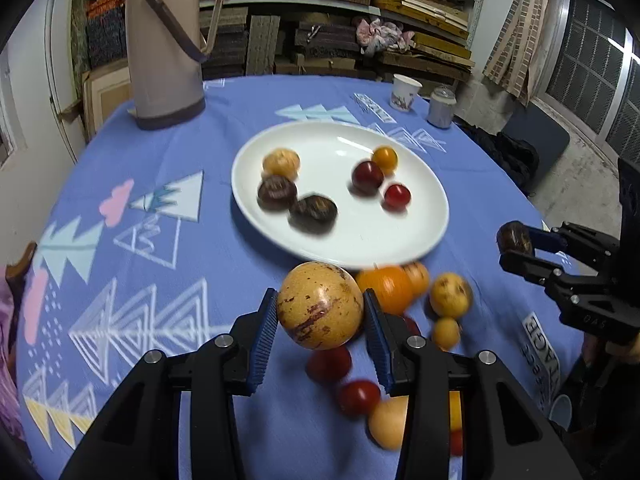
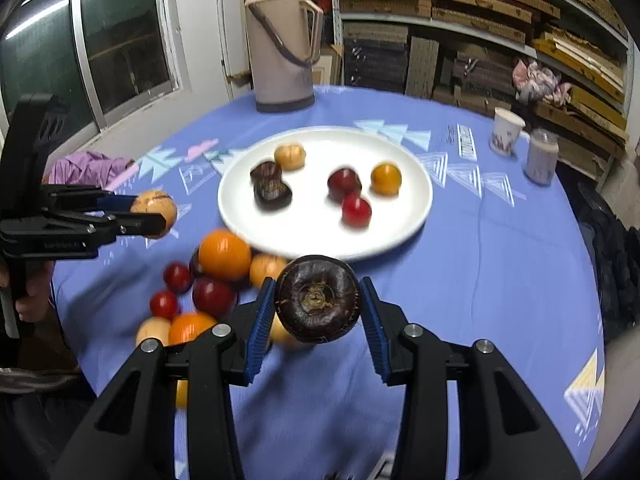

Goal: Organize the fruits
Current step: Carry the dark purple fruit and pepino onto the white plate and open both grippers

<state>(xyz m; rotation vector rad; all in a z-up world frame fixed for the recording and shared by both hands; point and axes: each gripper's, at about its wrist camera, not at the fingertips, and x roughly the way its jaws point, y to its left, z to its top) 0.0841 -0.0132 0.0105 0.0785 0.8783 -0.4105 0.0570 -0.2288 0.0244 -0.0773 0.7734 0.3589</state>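
Note:
My left gripper [image 1: 320, 308] is shut on a tan speckled round fruit [image 1: 320, 305] and holds it above the blue cloth, just short of the white plate [image 1: 424, 236]. It also shows in the right wrist view [image 2: 154, 213]. My right gripper [image 2: 318, 304] is shut on a dark brown round fruit [image 2: 318, 299], near the plate's [image 2: 400, 232] front rim. The plate holds one tan fruit [image 1: 281, 163], two dark brown fruits [image 1: 313, 213], two red ones [image 1: 367, 177] and an orange one [image 1: 385, 157]. Several loose fruits [image 2: 224, 255] lie on the cloth in front of the plate.
A tall beige thermos [image 1: 166, 46] stands at the table's far left. A paper cup [image 1: 404, 92] and a small lidded jar [image 1: 441, 107] stand at the far right. A purple cloth [image 2: 86, 168] lies at the left edge. Shelves of stacked boards are behind.

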